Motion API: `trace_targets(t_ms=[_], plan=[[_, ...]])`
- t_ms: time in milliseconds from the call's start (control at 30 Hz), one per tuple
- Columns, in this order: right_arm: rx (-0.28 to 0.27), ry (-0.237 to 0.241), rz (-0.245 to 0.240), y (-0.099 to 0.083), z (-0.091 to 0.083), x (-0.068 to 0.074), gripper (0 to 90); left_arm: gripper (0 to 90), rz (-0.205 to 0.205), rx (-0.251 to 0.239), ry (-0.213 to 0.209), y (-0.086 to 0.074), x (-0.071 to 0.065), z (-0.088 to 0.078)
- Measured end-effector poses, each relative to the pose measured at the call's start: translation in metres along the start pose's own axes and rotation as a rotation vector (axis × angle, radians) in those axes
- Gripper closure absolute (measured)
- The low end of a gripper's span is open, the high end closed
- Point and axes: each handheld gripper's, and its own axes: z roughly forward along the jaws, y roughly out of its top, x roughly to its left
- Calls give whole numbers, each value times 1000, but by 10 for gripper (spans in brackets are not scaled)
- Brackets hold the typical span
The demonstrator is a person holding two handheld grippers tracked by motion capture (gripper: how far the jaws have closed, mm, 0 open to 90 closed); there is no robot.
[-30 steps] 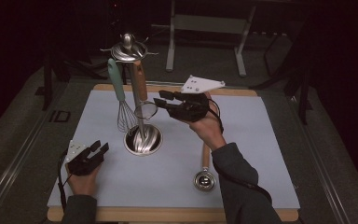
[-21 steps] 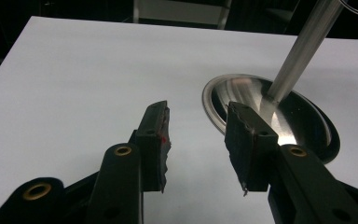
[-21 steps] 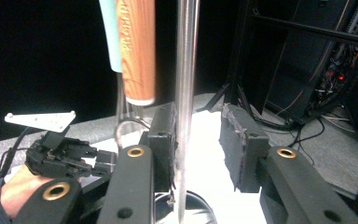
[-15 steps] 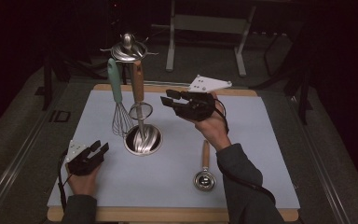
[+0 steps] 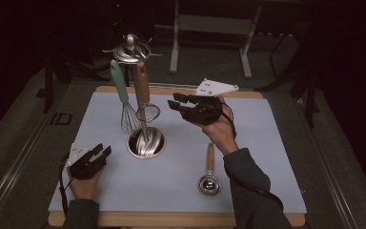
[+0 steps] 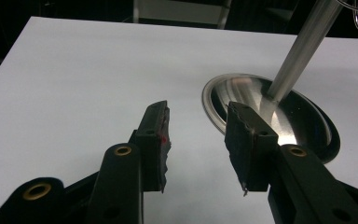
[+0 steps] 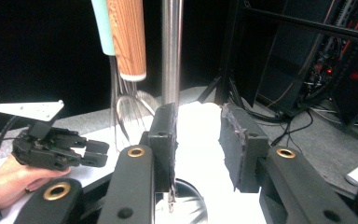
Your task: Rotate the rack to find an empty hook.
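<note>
My left tongs (image 5: 100, 152) rest on the white desk (image 5: 267, 143), jaws apart and empty. Just right stands the steel utensil stand (image 5: 145, 142) with a mint-handled whisk (image 5: 124, 102) hanging. My right tongs (image 5: 181, 106) hover raised beside it, gaping, empty. A wooden-handled steel scoop (image 5: 209, 172) lies near.

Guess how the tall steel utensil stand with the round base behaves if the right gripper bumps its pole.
The tall steel utensil stand looks top-heavy: the mint-handled whisk and wooden-handled utensil hang from its top. The wide round base probably resists tipping. It may slide on the smooth white mat.
</note>
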Motion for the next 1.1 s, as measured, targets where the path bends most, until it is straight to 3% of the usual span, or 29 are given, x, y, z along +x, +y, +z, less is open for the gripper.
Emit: trace_targets(t_ms=[667, 833, 967, 1100], plan=[[30, -73, 16, -19, -13, -10, 672, 629, 5, -12, -9, 2, 0, -1], [24, -87, 32, -23, -18, -13, 671, 654, -16, -48, -28, 6, -2, -6], [28, -99, 43, -28, -20, -16, 671, 661, -11, -58, -37, 11, -5, -7], [57, -110, 41, -37, -20, -18, 671, 682, -11, -102, -65, 21, -12, -13]])
